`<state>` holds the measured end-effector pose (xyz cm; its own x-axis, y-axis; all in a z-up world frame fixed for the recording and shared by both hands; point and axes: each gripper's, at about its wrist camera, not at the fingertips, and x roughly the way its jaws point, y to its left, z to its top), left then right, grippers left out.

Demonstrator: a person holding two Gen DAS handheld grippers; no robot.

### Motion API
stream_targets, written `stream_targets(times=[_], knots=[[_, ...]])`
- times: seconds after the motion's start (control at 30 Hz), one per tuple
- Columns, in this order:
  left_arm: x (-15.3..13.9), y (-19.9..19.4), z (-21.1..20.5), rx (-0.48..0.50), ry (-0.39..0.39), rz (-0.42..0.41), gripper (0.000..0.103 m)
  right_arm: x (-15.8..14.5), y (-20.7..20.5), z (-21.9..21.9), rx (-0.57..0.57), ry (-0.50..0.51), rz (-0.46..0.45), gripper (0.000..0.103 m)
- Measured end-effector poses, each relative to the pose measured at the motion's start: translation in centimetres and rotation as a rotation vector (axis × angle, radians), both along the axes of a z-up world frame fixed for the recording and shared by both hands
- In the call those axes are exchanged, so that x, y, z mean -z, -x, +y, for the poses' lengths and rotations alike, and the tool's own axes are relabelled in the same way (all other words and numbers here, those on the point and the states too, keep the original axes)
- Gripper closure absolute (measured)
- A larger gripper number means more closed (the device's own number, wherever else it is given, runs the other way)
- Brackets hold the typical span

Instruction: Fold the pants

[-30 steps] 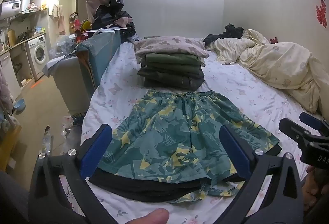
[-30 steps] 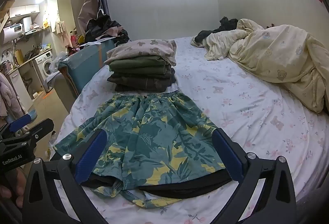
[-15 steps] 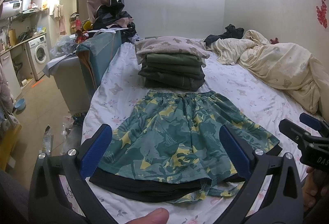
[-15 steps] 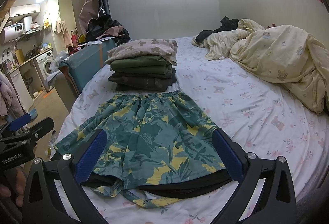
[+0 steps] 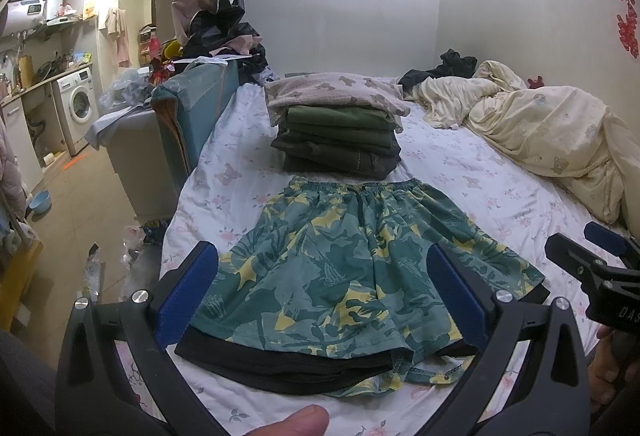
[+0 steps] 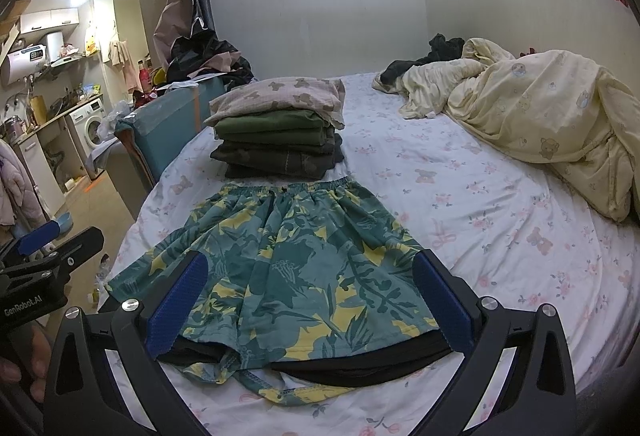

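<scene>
Green-and-yellow floral shorts (image 5: 352, 276) lie flat on the bed sheet (image 5: 480, 172), waistband toward the far end, hems toward the cameras. A black lining or a second black garment (image 5: 288, 368) sticks out under the hems; cannot tell which. One hem edge is curled up at the front (image 6: 280, 392).

Left gripper (image 5: 324, 296) hovers above the near hem with its jaws spread wide, blue pads (image 5: 188, 292) clear of the fabric, gripping nothing. A thumb tip (image 5: 292, 424) shows at the bottom edge of the left wrist view. Right gripper (image 6: 308, 300) is likewise spread wide over the hem area, pads (image 6: 178, 300) off the cloth, nothing between them. Each gripper shows at the edge of the other's view.

Just beyond the waistband sits a stack of folded clothes (image 5: 340, 140), dark and olive green, topped by a bear-print piece (image 5: 336, 92); stack and waistband look nearly touching. A rumpled cream duvet (image 6: 540, 116) lies on the right side of the bed, well apart from the shorts. Left of the bed stands a teal chair (image 5: 192, 112); a washing machine (image 5: 76, 104) is farther back.
</scene>
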<state>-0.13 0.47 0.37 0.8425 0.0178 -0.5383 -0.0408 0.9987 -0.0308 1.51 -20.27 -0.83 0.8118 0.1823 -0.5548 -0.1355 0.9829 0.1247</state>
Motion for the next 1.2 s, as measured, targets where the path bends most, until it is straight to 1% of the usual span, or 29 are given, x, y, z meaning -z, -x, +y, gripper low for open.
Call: stream_targets(times=[1.2], knots=[[0.0, -0.01, 0.04, 0.0, 0.0, 0.001, 0.0, 0.09, -0.22, -0.14, 0.0, 0.001, 0.003, 0.0]])
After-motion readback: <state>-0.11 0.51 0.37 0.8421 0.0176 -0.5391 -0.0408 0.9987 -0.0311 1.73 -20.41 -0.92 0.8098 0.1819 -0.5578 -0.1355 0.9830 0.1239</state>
